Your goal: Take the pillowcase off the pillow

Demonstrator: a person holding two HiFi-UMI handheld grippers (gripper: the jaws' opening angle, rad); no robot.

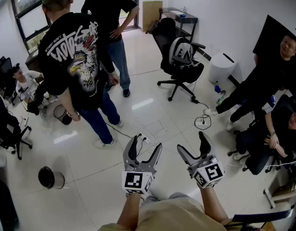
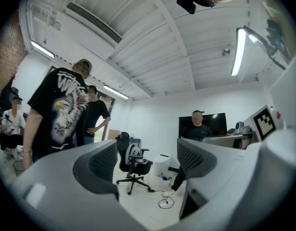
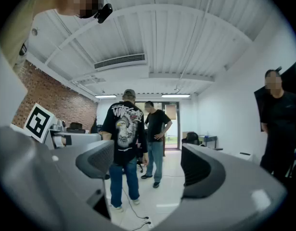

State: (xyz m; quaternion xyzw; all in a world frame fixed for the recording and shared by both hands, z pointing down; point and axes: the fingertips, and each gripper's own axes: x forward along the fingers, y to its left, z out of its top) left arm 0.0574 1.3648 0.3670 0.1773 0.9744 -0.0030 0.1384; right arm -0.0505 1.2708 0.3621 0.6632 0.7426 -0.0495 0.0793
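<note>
Pillowcase unseen; left hand-held gripper (image 1: 148, 143), right hand-held gripper (image 1: 190, 142) open, empty.

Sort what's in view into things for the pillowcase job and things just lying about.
For the job: left gripper, right gripper, both open and empty. Nothing else for it shows.

Lying about: office chair, black bin, power strip, standing person in printed shirt.

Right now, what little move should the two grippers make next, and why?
Probably swing both around to look for the pillow. No pillow or pillowcase shows in any view. The left gripper and right gripper hang with jaws apart and empty above bare floor, facing a standing person and an office chair.
</note>
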